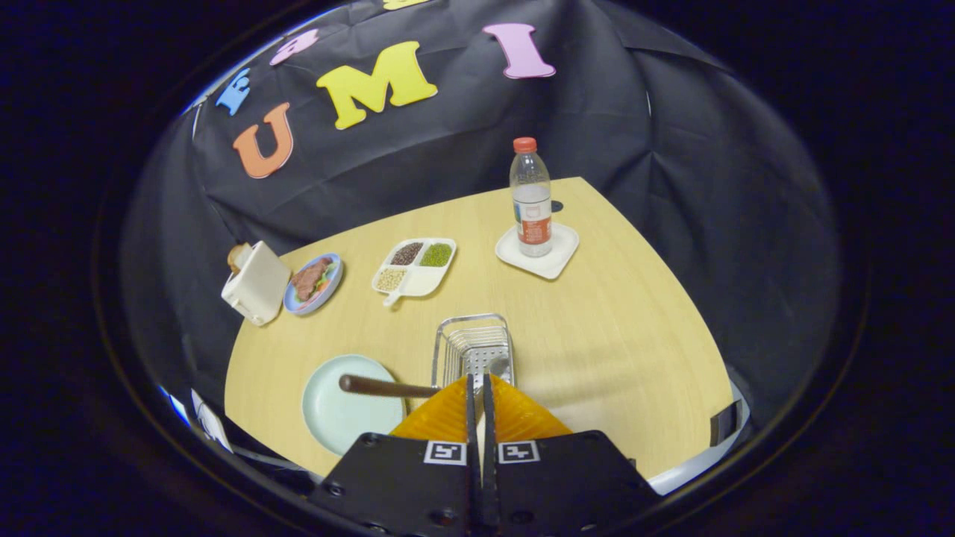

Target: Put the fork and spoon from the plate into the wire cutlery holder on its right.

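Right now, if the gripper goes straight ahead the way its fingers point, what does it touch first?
Most likely the wire cutlery holder, just ahead of the gripper. The fingers look shut on a brown-handled utensil whose handle sticks out over the plate. Depth is unclear.

Layout on the table (612, 328). Nearest the gripper (477, 388), whose fingers stand almost together, the wire cutlery holder (471, 344) sits just ahead of the fingertips. The plate (347, 406) lies to the holder's left, and a handled utensil (388, 386) reaches from over the plate toward the fingertips. Beyond, from left to right: toaster (256, 283), dish of food (313, 282), divided tray (415, 267), and a bottle (531, 201) upright on a saucer (539, 253).
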Demonstrator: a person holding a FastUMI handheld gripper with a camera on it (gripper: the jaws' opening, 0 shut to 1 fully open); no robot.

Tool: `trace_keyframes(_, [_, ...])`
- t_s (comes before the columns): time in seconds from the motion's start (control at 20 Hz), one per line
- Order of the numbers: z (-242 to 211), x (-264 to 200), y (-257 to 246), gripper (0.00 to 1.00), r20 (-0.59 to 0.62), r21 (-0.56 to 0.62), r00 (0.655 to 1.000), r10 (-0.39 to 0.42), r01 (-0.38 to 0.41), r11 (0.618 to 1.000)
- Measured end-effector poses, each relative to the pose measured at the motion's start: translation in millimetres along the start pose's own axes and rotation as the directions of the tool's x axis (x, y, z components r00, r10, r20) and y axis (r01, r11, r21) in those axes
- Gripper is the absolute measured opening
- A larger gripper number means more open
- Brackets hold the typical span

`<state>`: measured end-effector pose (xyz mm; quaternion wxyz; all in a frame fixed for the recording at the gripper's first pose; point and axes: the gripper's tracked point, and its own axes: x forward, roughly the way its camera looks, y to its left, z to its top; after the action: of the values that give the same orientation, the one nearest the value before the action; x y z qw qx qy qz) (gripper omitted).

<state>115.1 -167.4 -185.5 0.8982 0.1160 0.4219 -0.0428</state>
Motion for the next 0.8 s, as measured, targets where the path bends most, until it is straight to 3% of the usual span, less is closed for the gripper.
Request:
trace_keyframes(0.05, [1.5,-3.0,1.3,0.01,0.006,0.004,1.000,0.012,-0.012,1.000])
trace_keyframes(0.3, [2.4,-7.8,-1.1,0.45,0.037,0.007,0.999,0.002,-0.002,1.000])
trace_keyframes(0.5, [7.4,-20.5,6.0,0.71,0.108,-0.015,0.994,-0.006,0.008,1.000])
trace_keyframes(0.8, [22.0,-62.6,25.0,0.78,0.306,-0.040,0.952,-0.029,0.043,0.998])
